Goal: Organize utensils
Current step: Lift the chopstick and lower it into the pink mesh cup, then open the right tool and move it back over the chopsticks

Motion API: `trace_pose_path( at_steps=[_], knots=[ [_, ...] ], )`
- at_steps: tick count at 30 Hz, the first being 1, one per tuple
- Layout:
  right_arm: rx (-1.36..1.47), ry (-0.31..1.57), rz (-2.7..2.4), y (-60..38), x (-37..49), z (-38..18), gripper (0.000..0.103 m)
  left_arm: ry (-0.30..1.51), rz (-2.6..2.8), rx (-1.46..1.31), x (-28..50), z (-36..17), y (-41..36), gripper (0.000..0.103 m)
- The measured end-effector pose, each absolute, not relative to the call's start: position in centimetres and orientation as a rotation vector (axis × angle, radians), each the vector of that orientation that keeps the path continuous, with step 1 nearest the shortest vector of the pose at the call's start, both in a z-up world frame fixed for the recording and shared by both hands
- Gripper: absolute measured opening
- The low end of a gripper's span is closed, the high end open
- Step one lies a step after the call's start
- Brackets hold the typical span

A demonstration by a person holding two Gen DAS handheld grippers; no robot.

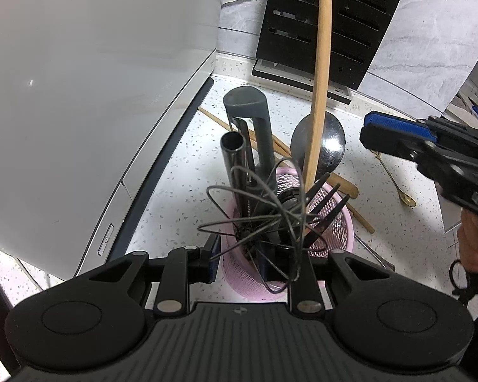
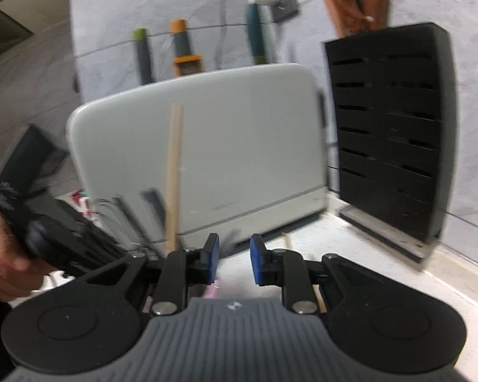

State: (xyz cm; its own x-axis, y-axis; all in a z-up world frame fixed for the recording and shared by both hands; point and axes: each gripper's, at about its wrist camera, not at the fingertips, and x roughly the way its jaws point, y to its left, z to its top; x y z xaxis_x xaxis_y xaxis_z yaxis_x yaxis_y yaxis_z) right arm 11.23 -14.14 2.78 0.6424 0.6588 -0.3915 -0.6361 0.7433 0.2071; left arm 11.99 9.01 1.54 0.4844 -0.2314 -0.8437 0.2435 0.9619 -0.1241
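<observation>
- A large pale grey appliance with rounded corners [image 1: 89, 102] fills the left of the left wrist view and stands on the white speckled countertop [image 1: 188, 172].
- A black slotted knife block [image 1: 344, 22] stands upright at the back, beside the appliance.
- The pink plastic mesh basket [image 1: 337, 232] sits on the counter between the left gripper's [image 1: 266, 262] wide-spread fingers; whether they press its sides I cannot tell.
- Upright in the basket: a long pale wooden handle [image 1: 322, 73], a dark grey looped handle [image 1: 251, 108], a black tube handle [image 1: 234, 149], a wire whisk [image 1: 255, 210] and a black slotted fork head [image 1: 326, 200].
- A shiny black ladle bowl [image 1: 329, 141] shows just behind the basket.
- The right gripper [image 2: 234, 259] hovers released, blue pads [image 2: 256, 259] apart, holding nothing.
- A small gold spoon [image 1: 404, 195] lies on the counter, right of the basket.
</observation>
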Motion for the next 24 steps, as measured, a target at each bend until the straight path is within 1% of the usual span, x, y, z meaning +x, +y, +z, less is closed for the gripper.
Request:
trace_pose_path(
  at_steps=[3, 10, 15, 24],
  knots=[
    [0.017, 0.529, 0.661, -14.7, 12.4, 1.9, 0.019, 1.025, -0.29, 0.012, 12.0, 1.6, 9.0, 0.028],
    [-0.068, 0.746, 0.476, -15.1, 14.9, -1.9, 0.019, 1.026, -0.285, 0.017, 11.9, 1.6, 9.1, 0.028],
    [-0.125, 0.762, 0.485, -14.0, 15.1, -3.3, 0.019, 1.027, -0.287, 0.018, 12.0, 1.6, 8.9, 0.028],
    [-0.161, 0.782, 0.506, -12.1, 15.5, -3.6, 0.018, 1.025, -0.288, 0.014, 12.0, 1.6, 9.0, 0.028]
  ],
)
